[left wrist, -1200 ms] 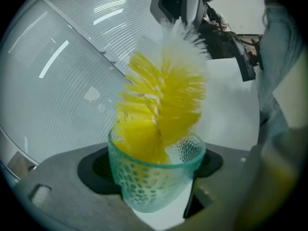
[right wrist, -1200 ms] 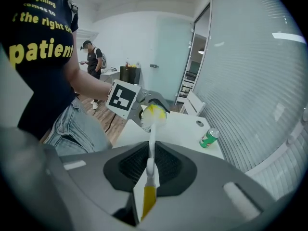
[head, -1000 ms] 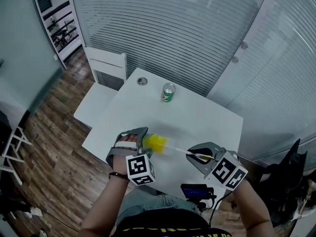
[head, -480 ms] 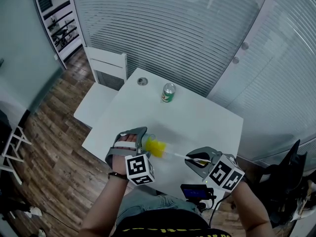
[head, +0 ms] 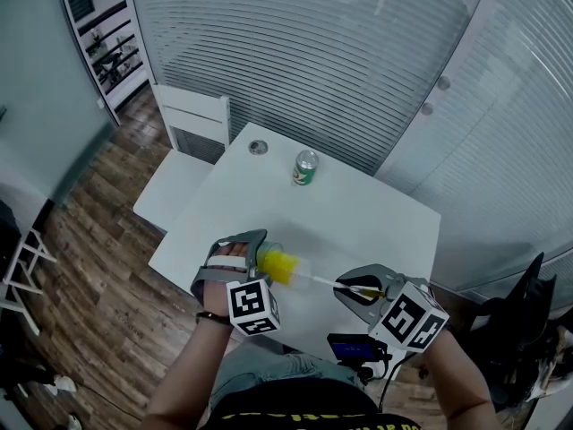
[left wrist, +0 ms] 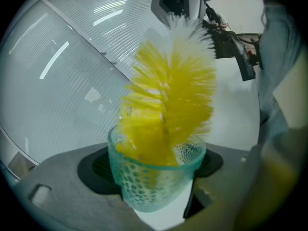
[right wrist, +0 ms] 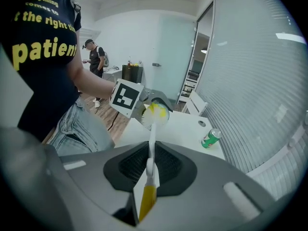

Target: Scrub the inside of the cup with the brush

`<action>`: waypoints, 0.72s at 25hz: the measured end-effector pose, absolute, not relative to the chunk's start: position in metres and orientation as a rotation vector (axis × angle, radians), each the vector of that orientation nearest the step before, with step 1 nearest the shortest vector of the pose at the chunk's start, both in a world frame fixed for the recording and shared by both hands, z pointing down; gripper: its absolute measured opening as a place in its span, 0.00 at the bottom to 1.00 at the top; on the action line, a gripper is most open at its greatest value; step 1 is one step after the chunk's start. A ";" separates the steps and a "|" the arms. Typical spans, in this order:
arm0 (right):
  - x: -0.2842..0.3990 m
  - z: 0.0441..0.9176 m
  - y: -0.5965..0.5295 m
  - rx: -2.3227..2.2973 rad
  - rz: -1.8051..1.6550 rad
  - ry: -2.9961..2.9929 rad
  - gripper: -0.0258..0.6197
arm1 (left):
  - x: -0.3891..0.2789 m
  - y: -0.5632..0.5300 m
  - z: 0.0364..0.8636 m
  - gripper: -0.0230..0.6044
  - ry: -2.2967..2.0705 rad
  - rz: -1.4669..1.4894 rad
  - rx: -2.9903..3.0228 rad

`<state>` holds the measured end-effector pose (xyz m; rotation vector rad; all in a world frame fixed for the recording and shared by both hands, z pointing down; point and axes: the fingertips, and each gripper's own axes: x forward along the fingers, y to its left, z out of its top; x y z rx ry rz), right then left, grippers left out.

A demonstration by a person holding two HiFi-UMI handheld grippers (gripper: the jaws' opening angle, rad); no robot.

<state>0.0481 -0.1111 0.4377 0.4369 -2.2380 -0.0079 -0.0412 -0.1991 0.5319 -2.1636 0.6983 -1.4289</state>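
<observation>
Left gripper (head: 257, 256), at lower left of centre in the head view, is clamping the cup (left wrist: 155, 183) between widely spread jaws. The left gripper view is showing this translucent green, dimpled cup sitting between the two pads, its mouth facing away from the camera. The brush (left wrist: 172, 93) is resting with its yellow bristle head partly inside the cup: the lower bristles are lying below the rim, while most of the head is projecting beyond it, with white bristles at the handle end. Higher in the head view, a green can (head: 305, 167) is standing on the white table (head: 376, 218), well apart from the cup. The thin white handle is running rightward to the right gripper (head: 360, 288), whose nearly closed jaws are pinching it. The right gripper view is showing the handle's yellow end between the pads. Both grippers are hovering over the table's near part.
</observation>
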 end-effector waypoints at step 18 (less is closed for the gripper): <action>0.057 0.464 -0.106 0.423 0.139 -2.237 0.11 | -0.044 -0.201 0.532 0.70 0.694 -1.434 -2.149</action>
